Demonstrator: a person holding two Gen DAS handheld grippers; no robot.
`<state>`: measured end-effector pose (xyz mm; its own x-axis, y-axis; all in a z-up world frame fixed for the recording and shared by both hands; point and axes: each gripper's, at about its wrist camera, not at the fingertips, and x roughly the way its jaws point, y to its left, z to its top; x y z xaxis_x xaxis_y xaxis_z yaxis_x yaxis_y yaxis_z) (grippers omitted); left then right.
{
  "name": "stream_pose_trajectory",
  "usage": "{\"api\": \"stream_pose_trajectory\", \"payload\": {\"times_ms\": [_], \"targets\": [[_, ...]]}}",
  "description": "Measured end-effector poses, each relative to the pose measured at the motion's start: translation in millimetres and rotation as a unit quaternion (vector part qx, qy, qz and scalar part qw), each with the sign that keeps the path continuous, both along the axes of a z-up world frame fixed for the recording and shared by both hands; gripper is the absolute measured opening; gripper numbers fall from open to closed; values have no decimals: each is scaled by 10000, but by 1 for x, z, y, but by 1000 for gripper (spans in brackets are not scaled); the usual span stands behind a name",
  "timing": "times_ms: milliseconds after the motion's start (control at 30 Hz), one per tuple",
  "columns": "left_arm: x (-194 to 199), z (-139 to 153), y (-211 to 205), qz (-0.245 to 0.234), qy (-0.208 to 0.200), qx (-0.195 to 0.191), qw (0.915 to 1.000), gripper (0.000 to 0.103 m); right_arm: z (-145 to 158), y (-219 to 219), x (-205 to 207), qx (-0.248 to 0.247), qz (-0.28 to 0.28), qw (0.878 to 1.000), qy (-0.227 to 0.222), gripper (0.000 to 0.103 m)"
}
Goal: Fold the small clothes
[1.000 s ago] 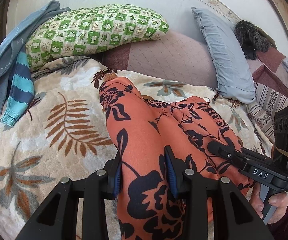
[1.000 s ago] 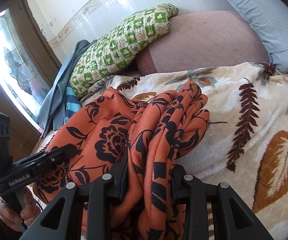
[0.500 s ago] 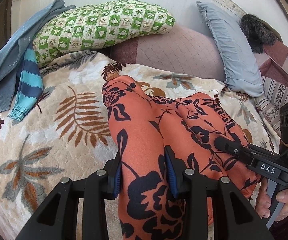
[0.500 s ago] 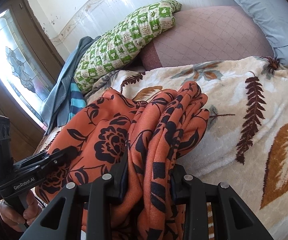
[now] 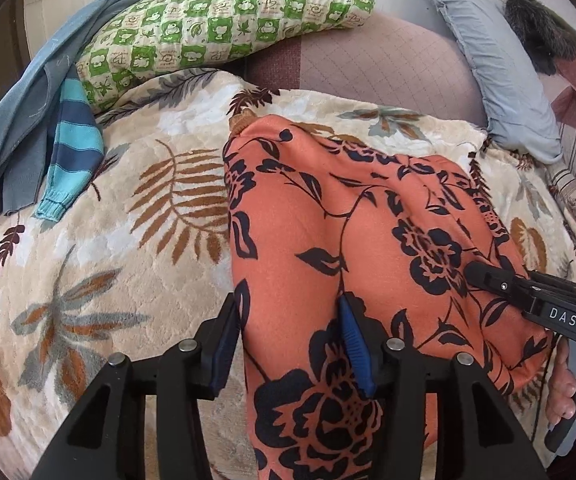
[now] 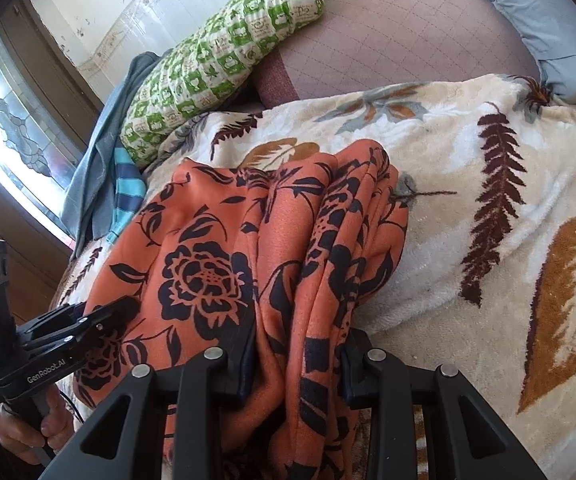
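An orange garment with black flowers (image 5: 348, 220) lies folded lengthwise on the leaf-print blanket (image 5: 107, 280). My left gripper (image 5: 290, 344) straddles its near left end. Its jaws are opening, and the left pad stands just off the cloth edge. In the right wrist view the garment (image 6: 207, 272) is bunched into pleats on its right side. My right gripper (image 6: 298, 360) pinches that bunch at the near end, and its jaws are starting to ease apart. Each gripper also shows in the other's view, held by a hand: the right gripper (image 5: 528, 300) and the left gripper (image 6: 79, 328).
A green checked pillow (image 5: 223, 28), a mauve cushion (image 5: 388, 64) and a pale blue pillow (image 5: 488, 60) line the back. A blue striped garment (image 5: 67, 152) and a grey-blue one (image 5: 15, 120) lie at the left. A bright window (image 6: 3, 152) is left of the bed.
Both grippers have sunk toward the blanket with the orange garment. The left jaws have spread wider and the left pad has come off the cloth; the right grip looks almost the same.
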<state>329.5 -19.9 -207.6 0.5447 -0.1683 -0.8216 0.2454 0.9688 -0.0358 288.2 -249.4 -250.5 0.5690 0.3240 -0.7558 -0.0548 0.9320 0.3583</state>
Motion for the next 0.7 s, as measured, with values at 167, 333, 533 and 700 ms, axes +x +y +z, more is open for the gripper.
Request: {"api": "stream_pose_trajectory", "payload": {"times_ms": [167,333,533,700], "targets": [[-1,-1,1,133,-220,604,9978,79,-11,-5,4,-144,-119,9996,224,64],[-5,15,8,330,-505,637,9961,79,4,-21,2,57,-218,9994,266,66],[-10,17,10,259,-592,884,9940,79,67,-22,-13,61,-226,9965,-802,53],[-14,1,3,65,-564,1333,9895,79,64,21,17,-28,51,9982,-599,20]]}}
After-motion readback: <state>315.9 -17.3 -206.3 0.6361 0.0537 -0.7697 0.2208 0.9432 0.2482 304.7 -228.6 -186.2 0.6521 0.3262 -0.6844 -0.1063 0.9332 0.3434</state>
